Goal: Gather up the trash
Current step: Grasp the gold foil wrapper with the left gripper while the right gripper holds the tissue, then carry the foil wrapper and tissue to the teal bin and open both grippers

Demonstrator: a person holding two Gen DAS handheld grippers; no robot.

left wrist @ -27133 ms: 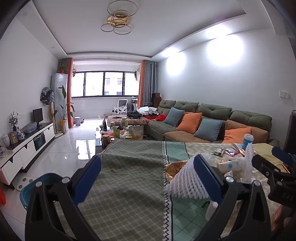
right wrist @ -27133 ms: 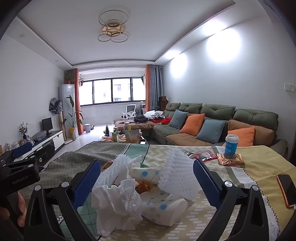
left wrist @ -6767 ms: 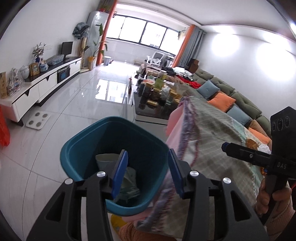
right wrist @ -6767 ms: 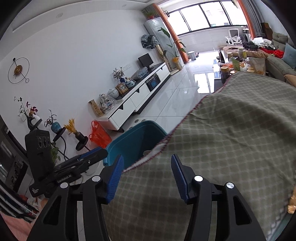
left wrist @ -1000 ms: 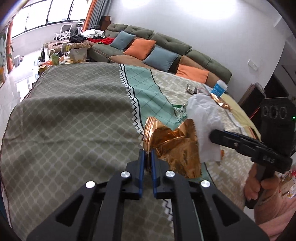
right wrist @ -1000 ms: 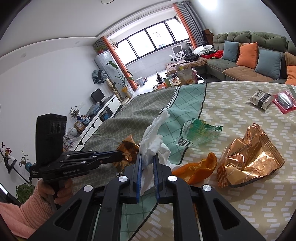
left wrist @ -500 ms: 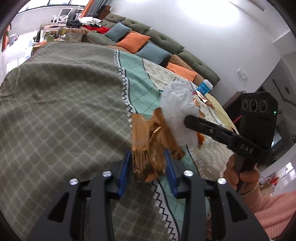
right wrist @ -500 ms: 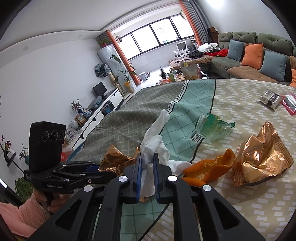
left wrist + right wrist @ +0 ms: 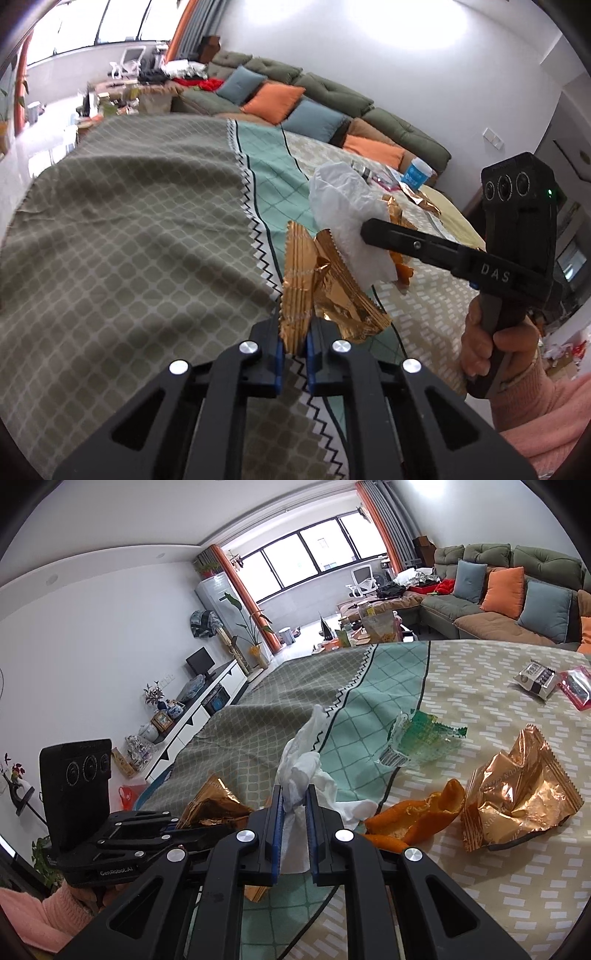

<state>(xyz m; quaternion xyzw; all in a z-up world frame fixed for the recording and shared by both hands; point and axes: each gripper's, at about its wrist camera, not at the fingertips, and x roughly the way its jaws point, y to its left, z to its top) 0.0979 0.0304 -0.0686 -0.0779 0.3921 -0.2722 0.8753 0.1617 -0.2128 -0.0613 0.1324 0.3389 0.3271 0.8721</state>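
A crumpled copper foil wrapper (image 9: 321,291) hangs above the tablecloth, its lower edge pinched in my left gripper (image 9: 293,339), whose jaws are closing tight on it. Just right of it, my right gripper (image 9: 294,801) is shut on a wad of white tissue (image 9: 299,771) that sticks up between the blue pads. In the left wrist view the tissue (image 9: 347,218) touches the wrapper's top. The right wrist view shows the same wrapper (image 9: 212,805) low on the left.
On the patterned tablecloth (image 9: 258,731) lie an orange peel (image 9: 421,819), a second copper wrapper (image 9: 513,805), a clear green wrapper (image 9: 424,738), a small silver packet (image 9: 537,681) and a red packet (image 9: 576,686). A blue cup (image 9: 416,173) stands at the far edge. A sofa is behind.
My left gripper opened around the copper wrapper half a second ago and has shut on it again, lower on its edge. The right gripper keeps its hold on the tissue.
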